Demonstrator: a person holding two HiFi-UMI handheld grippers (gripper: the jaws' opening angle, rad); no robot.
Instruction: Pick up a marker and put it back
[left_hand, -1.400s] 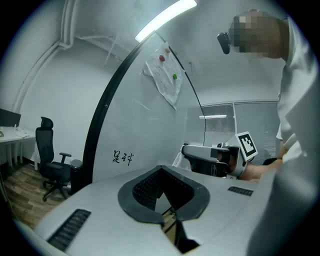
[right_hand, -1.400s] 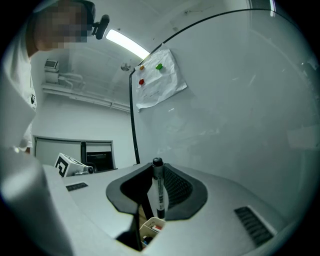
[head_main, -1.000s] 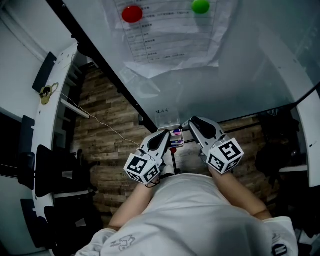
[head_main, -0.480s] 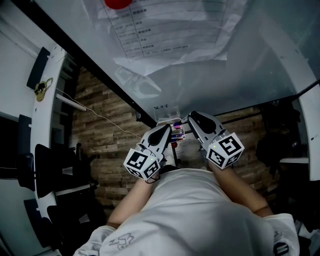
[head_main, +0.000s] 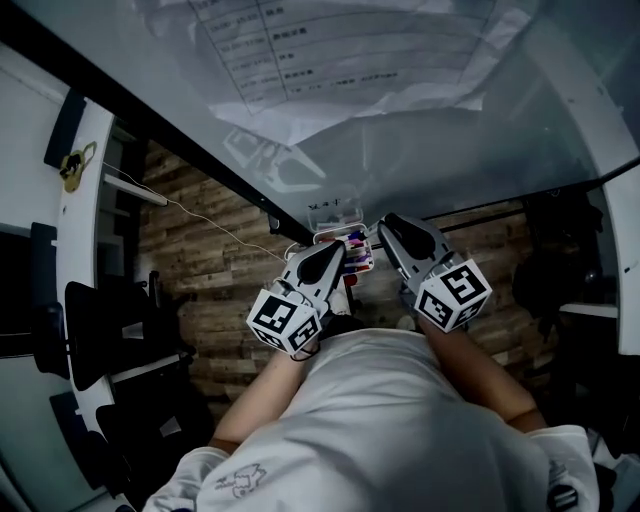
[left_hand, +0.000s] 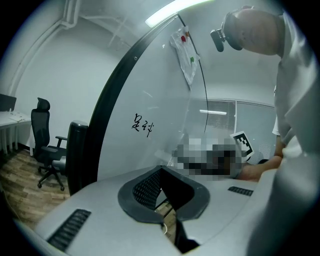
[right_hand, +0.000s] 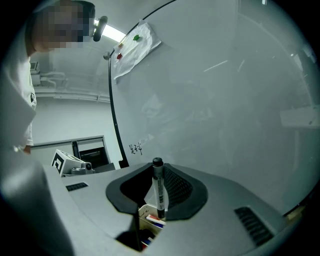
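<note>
A black marker stands upright between the jaws of my right gripper, which is shut on it. Just under its lower end is a small clear holder box with several coloured markers inside. In the head view that box hangs at the whiteboard's lower edge, with my right gripper at its right side and my left gripper at its left. The left gripper is shut with nothing in it; its pads meet at the tips.
The whiteboard fills the space ahead, with a creased paper sheet pinned high on it and a small scribble near its edge. Black office chairs stand on the wood floor to the left.
The head view has tilted down: the paper has slid upward and the red and green magnets have left the frame. Both grippers stay at the marker box.
</note>
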